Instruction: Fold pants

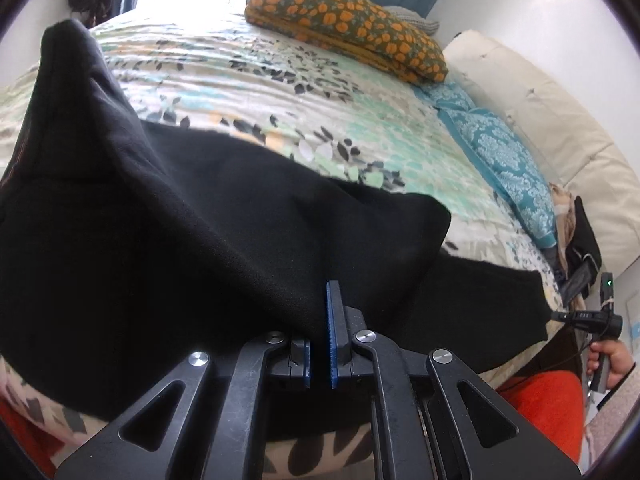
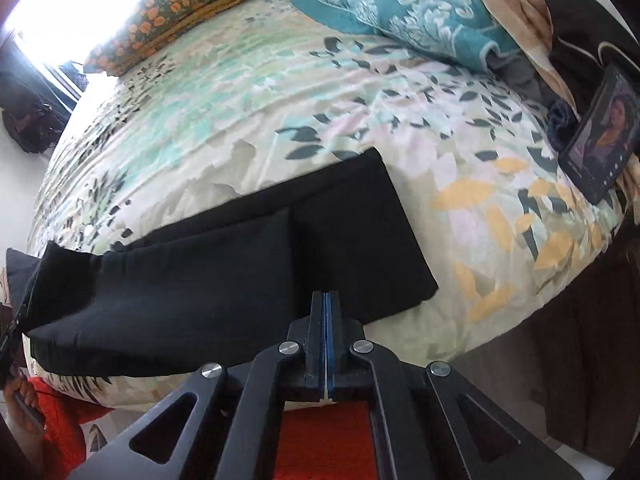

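**Lifting black pants off a leaf-print bed**

Clamping a fold of the soft black fabric pants (image 1: pixel 192 216), the left gripper (image 1: pixel 320 320) has cloth pinched between its blue-padded fingers (image 1: pixel 333 332), and the raised fabric drapes up and away to the left. The rest of the pants lies flat on the bed with its pale leaf-patterned quilt (image 1: pixel 248 80), one end reaching toward the right gripper (image 2: pixel 325 336), whose fingers sit pressed together at the near edge of the pants; whether any cloth is caught between them cannot be told. A folded olive blanket with orange flowers (image 1: pixel 348 24) rests at the far side, a teal damask pillow (image 2: pixel 404 12) near the headboard, and a propped phone with a lit screen (image 2: pixel 600 136) beside it.
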Action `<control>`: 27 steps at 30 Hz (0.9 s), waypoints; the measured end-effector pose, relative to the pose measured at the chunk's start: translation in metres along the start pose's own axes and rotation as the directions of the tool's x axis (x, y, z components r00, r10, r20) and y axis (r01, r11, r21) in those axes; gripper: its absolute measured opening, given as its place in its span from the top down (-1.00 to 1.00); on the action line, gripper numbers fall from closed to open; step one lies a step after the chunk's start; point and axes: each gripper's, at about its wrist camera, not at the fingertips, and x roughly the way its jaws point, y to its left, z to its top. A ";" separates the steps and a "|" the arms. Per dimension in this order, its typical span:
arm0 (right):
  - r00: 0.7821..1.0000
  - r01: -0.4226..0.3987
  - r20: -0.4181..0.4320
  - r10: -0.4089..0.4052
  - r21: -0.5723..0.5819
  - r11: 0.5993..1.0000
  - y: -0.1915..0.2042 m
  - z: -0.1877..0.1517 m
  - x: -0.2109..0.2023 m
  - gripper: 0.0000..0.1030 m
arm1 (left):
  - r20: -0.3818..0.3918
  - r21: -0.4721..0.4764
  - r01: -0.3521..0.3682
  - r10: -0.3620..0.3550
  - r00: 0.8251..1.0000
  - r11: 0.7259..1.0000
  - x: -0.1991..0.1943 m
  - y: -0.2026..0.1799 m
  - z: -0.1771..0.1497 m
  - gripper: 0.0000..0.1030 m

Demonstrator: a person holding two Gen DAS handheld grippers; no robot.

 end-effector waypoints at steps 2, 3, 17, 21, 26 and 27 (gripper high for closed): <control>0.998 -0.059 -0.001 0.059 0.066 0.996 -0.014 -0.005 0.005 1.00 | -0.046 -0.016 -0.008 0.007 0.999 1.000 0.006 0.005 -0.014 0.91; 0.995 -0.100 0.008 0.100 0.081 0.992 -0.016 -0.007 0.004 1.00 | -0.057 -0.022 -0.004 0.003 0.998 1.000 0.008 0.005 -0.015 0.91; 0.981 -0.104 -0.175 0.081 -0.123 0.987 0.032 -0.027 0.024 0.67 | -0.050 -0.009 -0.002 0.001 0.999 1.000 0.006 -0.002 -0.006 0.91; 0.994 -0.024 -0.110 0.001 -0.209 0.978 0.049 -0.027 0.004 0.75 | -0.040 0.000 -0.001 0.001 0.999 1.000 0.006 -0.005 -0.005 0.91; 0.998 0.065 0.008 -0.065 -0.270 0.961 0.061 -0.013 -0.018 0.77 | -0.033 -0.020 0.017 -0.018 0.999 1.000 0.000 -0.013 -0.007 0.91; 0.997 0.075 0.025 -0.071 -0.258 0.963 0.058 -0.009 -0.019 0.77 | -0.032 -0.027 0.024 -0.025 0.999 0.999 -0.001 -0.017 -0.008 0.91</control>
